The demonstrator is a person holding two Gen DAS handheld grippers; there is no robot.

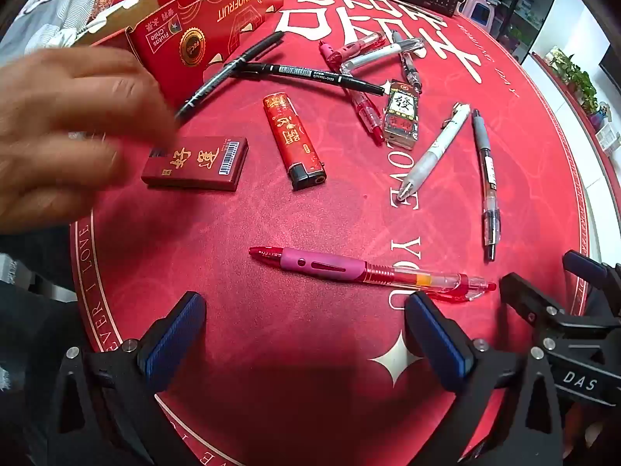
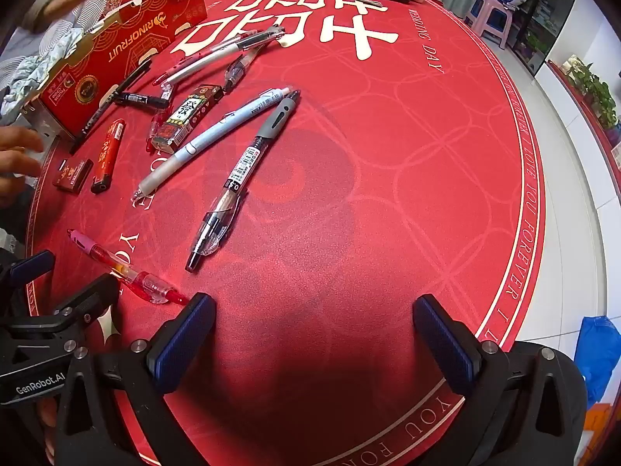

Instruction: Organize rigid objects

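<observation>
Red tablecloth (image 2: 388,194) | blurred hand (image 1: 58,128) hides box (image 1: 209,11) corner

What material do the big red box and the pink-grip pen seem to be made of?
Red box: likely printed cardboard, glossy outside; its cut top edge shows raw brown board.
Pink-grip pen: clear red plastic barrel, inner refill visible; the matte pink grip looks like rubber, though uncertain.

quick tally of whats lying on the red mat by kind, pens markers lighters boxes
pens: 7
black markers: 2
lighters: 2
small red box: 1
cardboard fruit box: 1
total: 13
</observation>
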